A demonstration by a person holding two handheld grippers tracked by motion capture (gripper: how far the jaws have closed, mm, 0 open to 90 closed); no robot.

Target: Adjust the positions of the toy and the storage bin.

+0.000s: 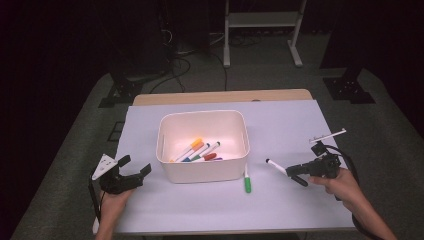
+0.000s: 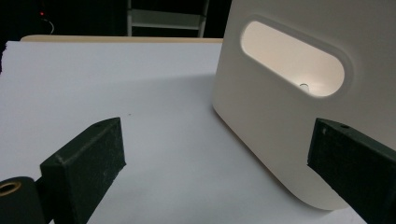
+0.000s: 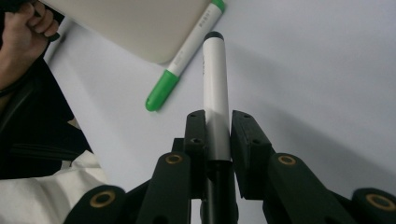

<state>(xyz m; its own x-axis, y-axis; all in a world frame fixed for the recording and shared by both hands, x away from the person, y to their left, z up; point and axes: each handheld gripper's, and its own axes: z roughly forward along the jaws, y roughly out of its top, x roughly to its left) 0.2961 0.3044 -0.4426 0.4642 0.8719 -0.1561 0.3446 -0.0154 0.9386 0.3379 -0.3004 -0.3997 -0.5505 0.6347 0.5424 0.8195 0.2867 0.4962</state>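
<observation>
A slim white plastic marker with a black cap (image 3: 215, 100) is clamped near its back end in the right gripper (image 3: 217, 135), just above the desk (image 1: 280, 210). Light, stiff and slick, it is judged best pinched mid-barrel. The left gripper (image 1: 135, 167) is released beside the white plastic bin (image 1: 202, 172).

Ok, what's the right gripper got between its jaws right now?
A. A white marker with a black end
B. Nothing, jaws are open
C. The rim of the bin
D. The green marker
A: in the right gripper view the right gripper has its jaws closed on the black marker, a white barrel with a dark tip, while the green marker lies on the table beside the bin.
</observation>
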